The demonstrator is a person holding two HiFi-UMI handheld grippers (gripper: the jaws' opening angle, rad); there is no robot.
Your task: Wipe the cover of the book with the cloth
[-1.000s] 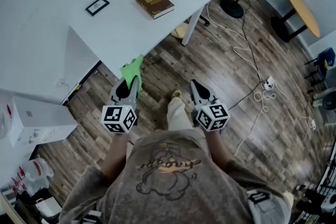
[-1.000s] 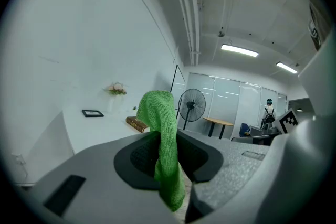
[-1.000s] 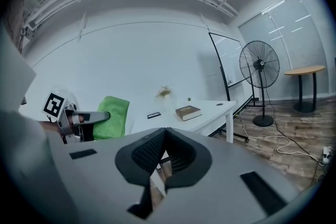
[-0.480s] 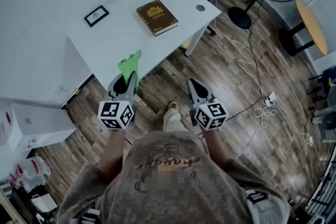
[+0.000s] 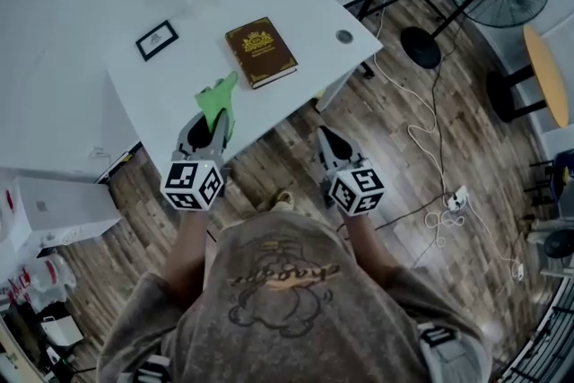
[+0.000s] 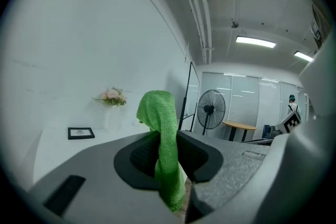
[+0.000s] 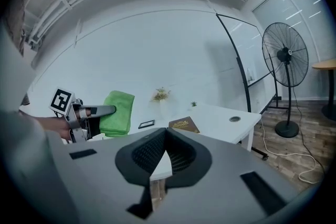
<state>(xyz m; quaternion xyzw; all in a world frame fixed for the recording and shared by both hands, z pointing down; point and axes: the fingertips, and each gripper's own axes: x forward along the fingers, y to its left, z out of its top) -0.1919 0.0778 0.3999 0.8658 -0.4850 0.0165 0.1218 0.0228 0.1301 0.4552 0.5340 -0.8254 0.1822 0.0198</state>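
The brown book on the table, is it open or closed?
Closed. The book lies flat on the white table with its brown, gold-decorated cover facing up, and no open pages show.

Green cloth point(image 5: 218, 100), brown book point(image 5: 261, 52) with gold emblem, white table point(image 5: 305, 9).

The green cloth point(image 6: 160, 113) is pinched between the closed jaws of the left gripper point(image 6: 168, 136), its top folded over above them and its tail hung below. A picture frame point(image 6: 81, 133) and flowers point(image 6: 112, 96) are seen along the far edge of the white table point(image 6: 50, 147). A fan point(image 6: 211, 109) is stood beyond, and what may be a marker cube point(image 6: 289, 121) is glimpsed at far right.
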